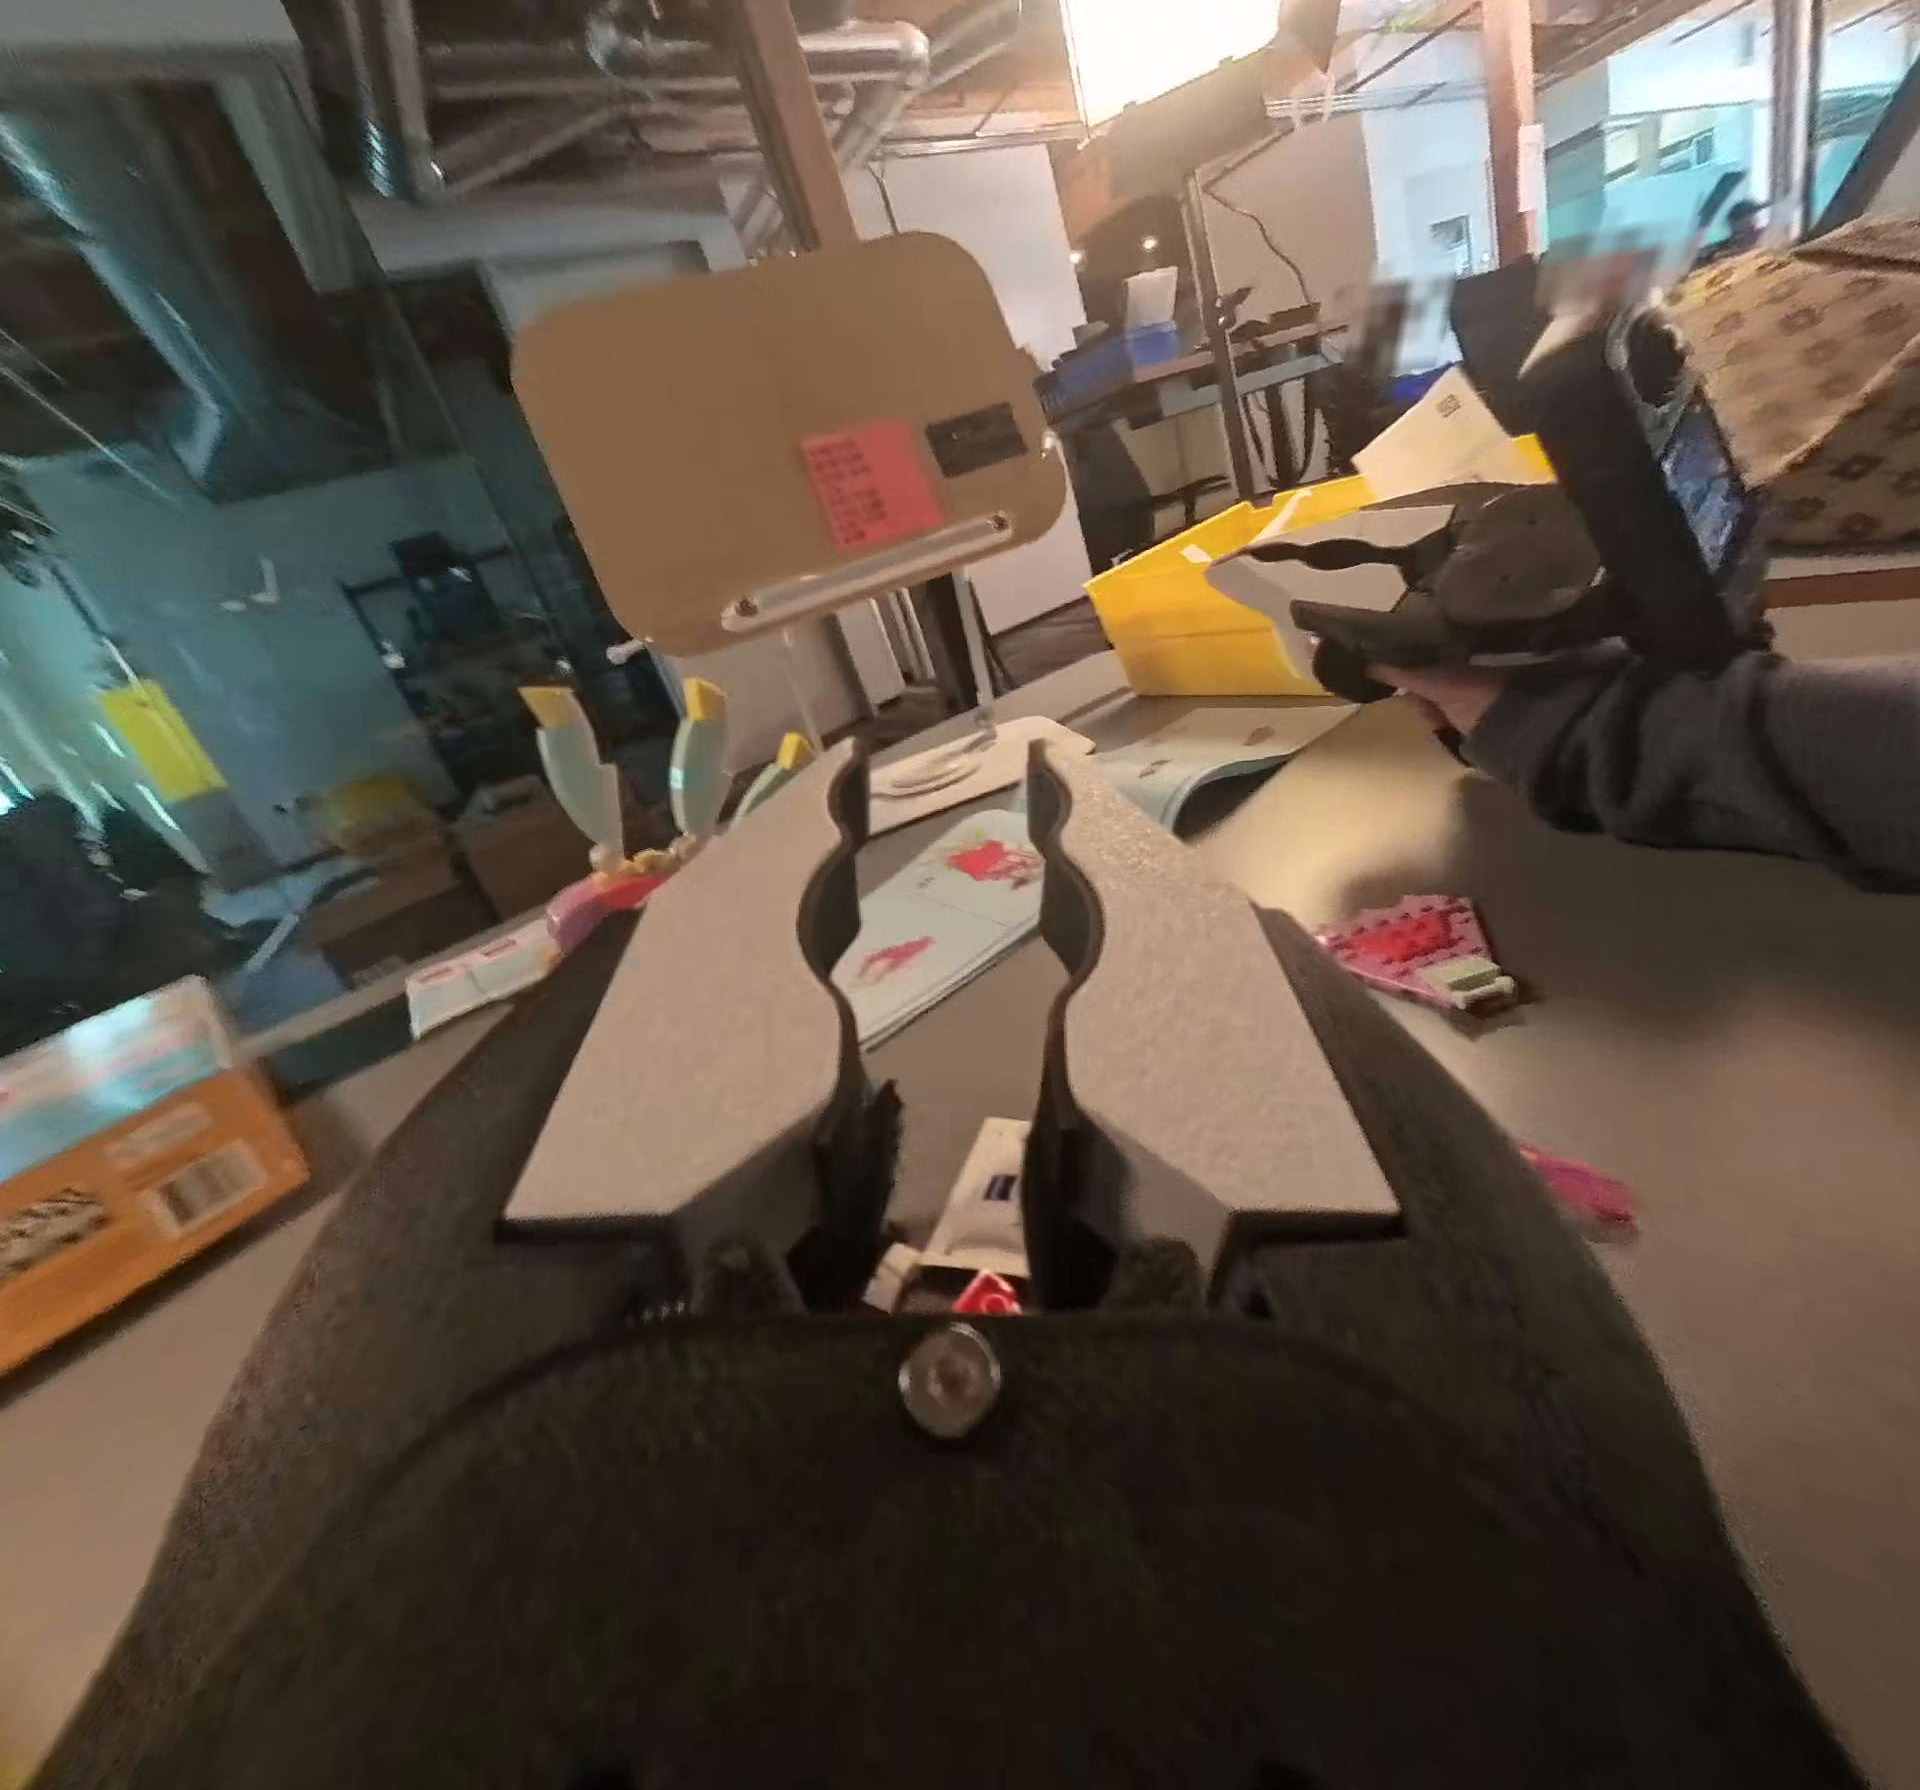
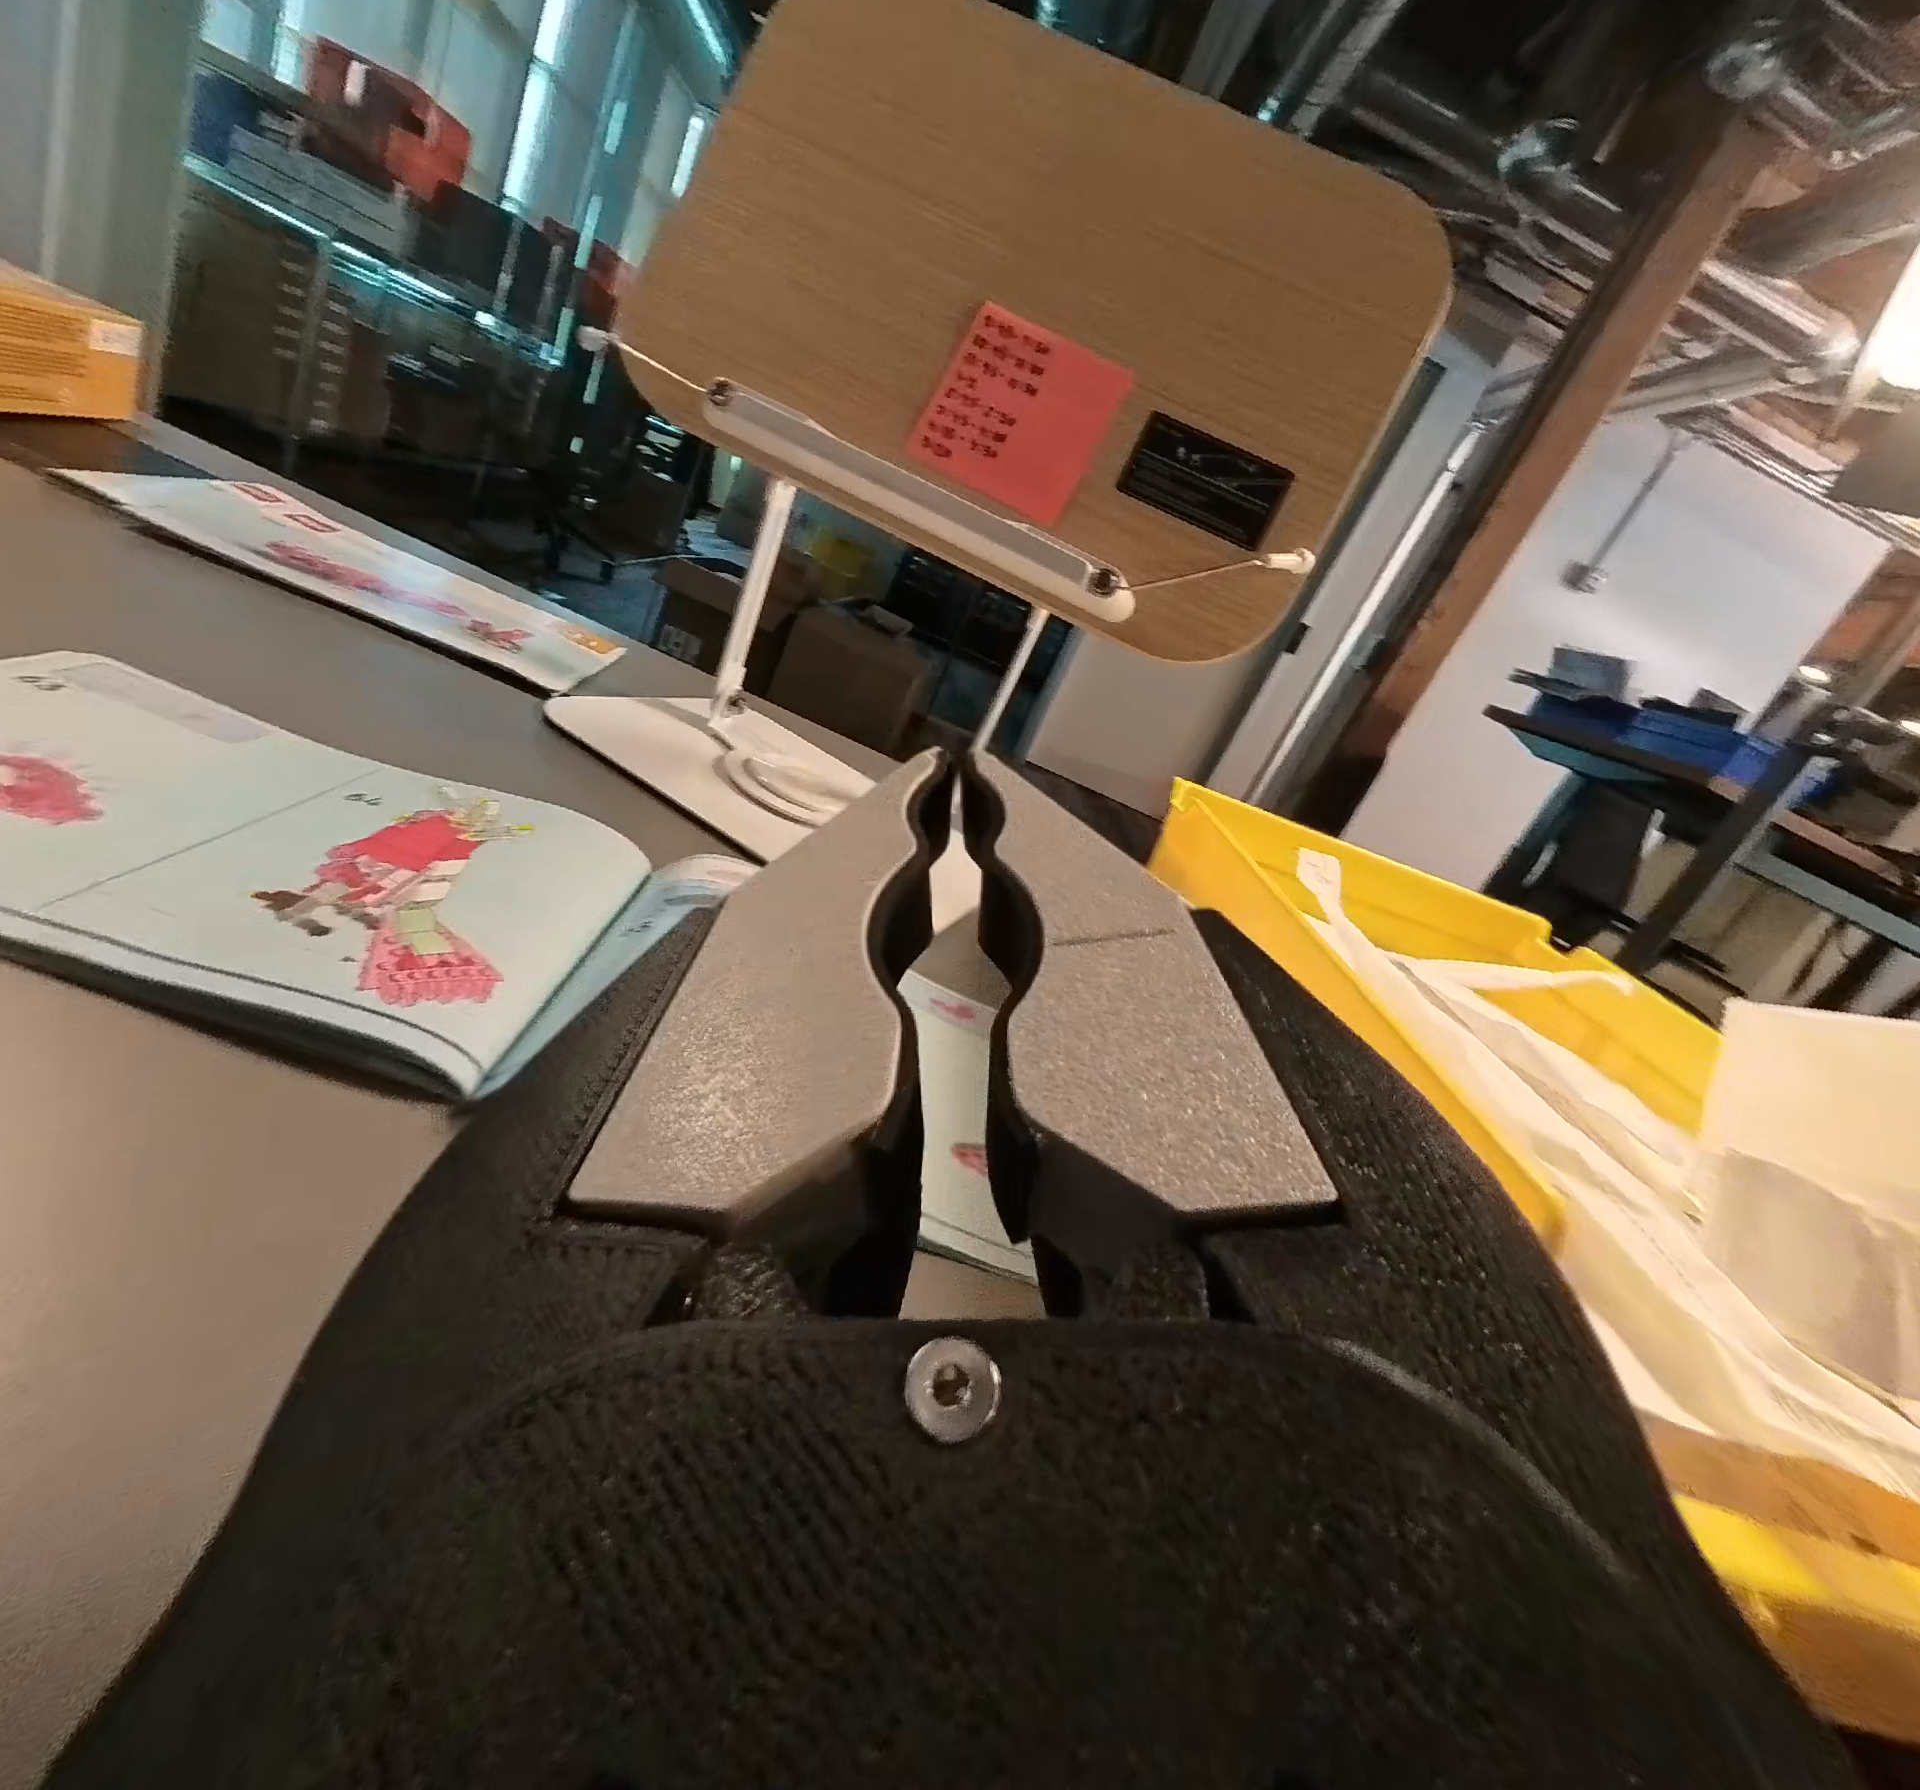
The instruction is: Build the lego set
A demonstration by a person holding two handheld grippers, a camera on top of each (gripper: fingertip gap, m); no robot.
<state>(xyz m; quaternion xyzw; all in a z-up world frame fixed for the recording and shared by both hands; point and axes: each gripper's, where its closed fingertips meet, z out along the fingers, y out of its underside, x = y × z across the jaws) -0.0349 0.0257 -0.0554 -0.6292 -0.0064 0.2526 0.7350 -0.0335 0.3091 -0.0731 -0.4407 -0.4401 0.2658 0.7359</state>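
My left gripper (image 1: 945, 764) is open above the dark table (image 1: 1351, 805), with nothing between its fingers. Through the gap I see an open instruction booklet (image 1: 935, 919) with red and pink pictures. A pink and red brick build (image 1: 1423, 951) lies to its right. A brick model with pale blue, yellow-tipped fins (image 1: 613, 805) stands to its left. My right gripper (image 2: 956, 784) is shut, its fingertips meeting with nothing seen between them. It hovers between the open booklet (image 2: 260, 857) and a yellow bin (image 2: 1403, 919). It also shows at the right of the left wrist view (image 1: 1278, 577), held by a hand.
A wooden book stand (image 2: 1018, 286) with a pink sticky note stands on a white base at the table's far edge. The yellow bin holds white paper bags (image 2: 1558, 1117). A second booklet (image 2: 343, 566) lies far left. An orange box (image 1: 125, 1190) sits at the left edge.
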